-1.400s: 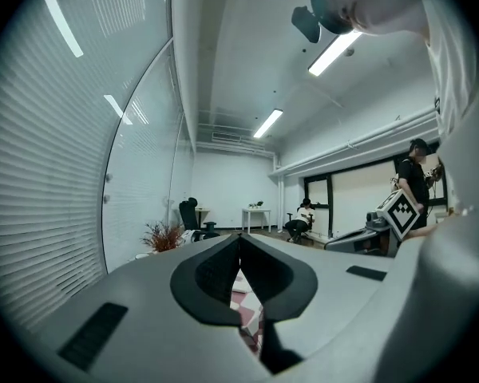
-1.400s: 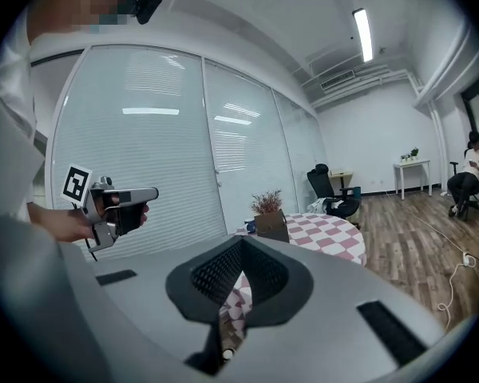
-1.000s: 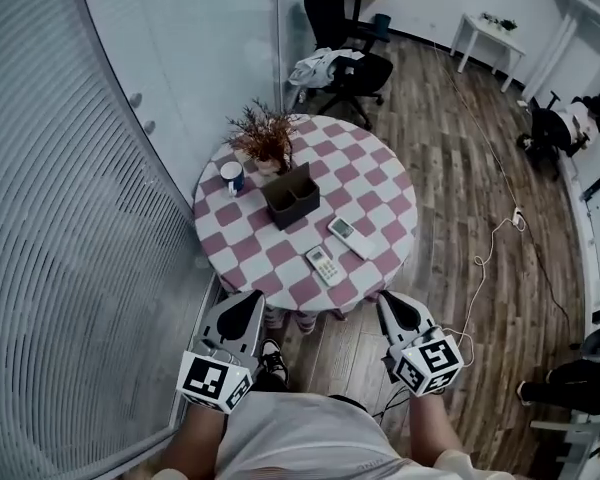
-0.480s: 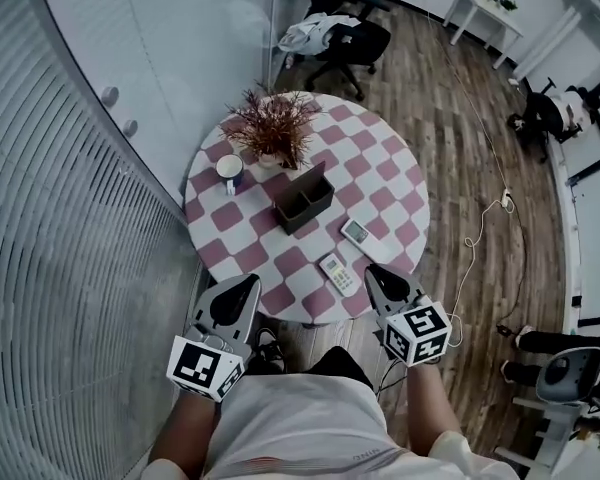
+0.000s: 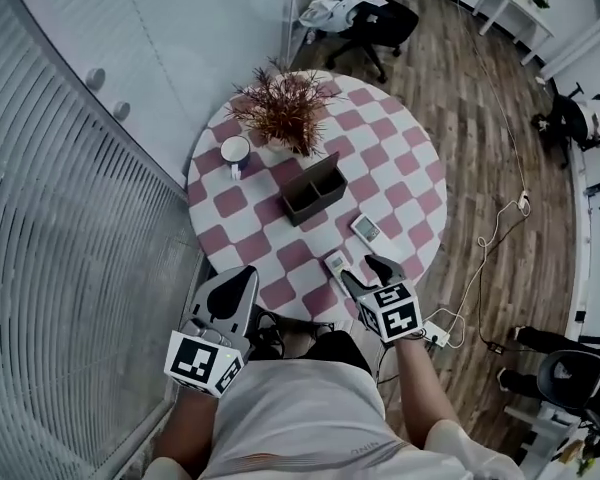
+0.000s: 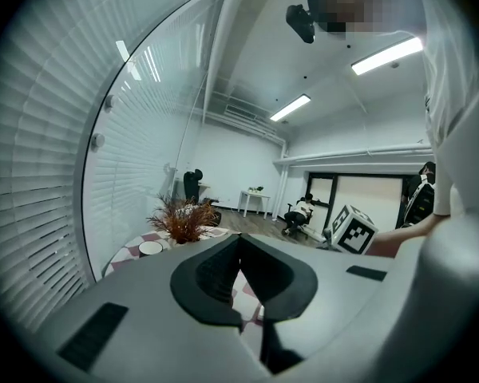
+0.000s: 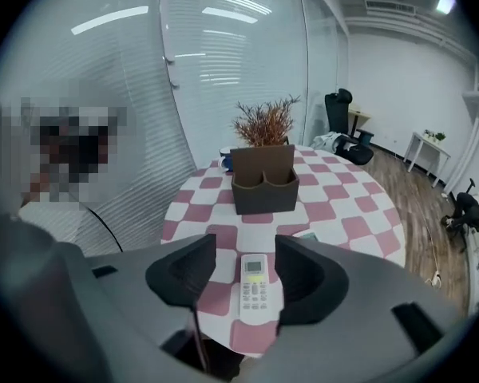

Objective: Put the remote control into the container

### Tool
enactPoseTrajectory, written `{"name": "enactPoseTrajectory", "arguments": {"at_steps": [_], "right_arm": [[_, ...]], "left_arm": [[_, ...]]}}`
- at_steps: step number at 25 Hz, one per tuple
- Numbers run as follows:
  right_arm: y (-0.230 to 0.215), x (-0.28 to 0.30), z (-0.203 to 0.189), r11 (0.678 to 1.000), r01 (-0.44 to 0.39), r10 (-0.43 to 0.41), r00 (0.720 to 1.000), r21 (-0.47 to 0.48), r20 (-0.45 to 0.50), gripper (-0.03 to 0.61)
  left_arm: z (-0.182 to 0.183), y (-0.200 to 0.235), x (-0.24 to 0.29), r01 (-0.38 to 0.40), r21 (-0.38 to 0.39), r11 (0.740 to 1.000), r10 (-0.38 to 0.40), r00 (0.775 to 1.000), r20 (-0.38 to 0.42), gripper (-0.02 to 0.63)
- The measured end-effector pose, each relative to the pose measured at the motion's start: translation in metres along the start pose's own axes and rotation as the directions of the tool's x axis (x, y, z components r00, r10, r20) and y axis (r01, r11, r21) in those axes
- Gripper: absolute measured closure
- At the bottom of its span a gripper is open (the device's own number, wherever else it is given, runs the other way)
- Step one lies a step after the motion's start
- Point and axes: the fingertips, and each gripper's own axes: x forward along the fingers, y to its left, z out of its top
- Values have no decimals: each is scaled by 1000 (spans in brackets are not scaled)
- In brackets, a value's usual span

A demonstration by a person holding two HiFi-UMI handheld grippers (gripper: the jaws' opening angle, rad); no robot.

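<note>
A white remote control (image 7: 255, 282) lies on the checked round table (image 5: 400, 158), close to its near edge. My right gripper (image 7: 246, 263) hovers over it, jaws opening, the remote between them with the pads clear of it. In the head view, this gripper (image 5: 368, 272) covers part of the remote (image 5: 336, 263). The dark two-compartment container (image 5: 313, 188) stands mid-table, straight beyond the remote (image 7: 263, 179). My left gripper (image 5: 240, 280) hangs shut and empty below the table's near-left edge; the left gripper view shows its fingertips (image 6: 238, 242) meeting.
A second white remote (image 5: 366, 229) lies right of the first. A dried plant (image 5: 285, 108) and a white cup (image 5: 235, 151) stand behind the container. A curved glass wall with blinds (image 5: 70, 218) runs along the left. Office chairs (image 5: 370, 13) stand beyond the table.
The person has stepped up to the table. My right gripper has come forward over the near remote and its jaws have parted. The left gripper stayed low and shut.
</note>
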Motion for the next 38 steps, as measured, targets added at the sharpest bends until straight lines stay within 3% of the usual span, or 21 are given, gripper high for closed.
{"name": "enactPoseTrajectory", "arguments": {"at_steps": [6,13,19,23,27,33,36,38], "right_arm": [[-9,55,-25,998,-57,56,985,0,-162,328],[-9,117,-66,998,-54,45,944,-19,-326,302],[-3,139,-85,998,-50,30,918,-39,-396,303],[-6,144,-85,999,-34,15,919,-40,-394,305],[-6,136,-68,998,-52,44,946,-17,-320,322],[4,102,-17,989,-133,138,986,59,-93,324],[1,86,28,978,-178,166,980,111,109,324],[-5,75,63,973,-194,155,951,126,267,324]], "left_arm": [[-6,-6,10,-62,-17,998,61,998,-35,604],[-24,-3,17,-105,-42,994,102,992,-80,604],[-32,3,15,-127,-59,990,121,988,-101,604],[-32,3,14,-122,-61,991,115,988,-100,604],[-34,3,12,-113,-62,992,106,989,-105,604],[-34,7,8,-111,-66,992,105,990,-97,604],[-37,8,5,-114,-68,991,107,990,-97,604],[-38,9,2,-122,-70,990,114,988,-101,604]]}}
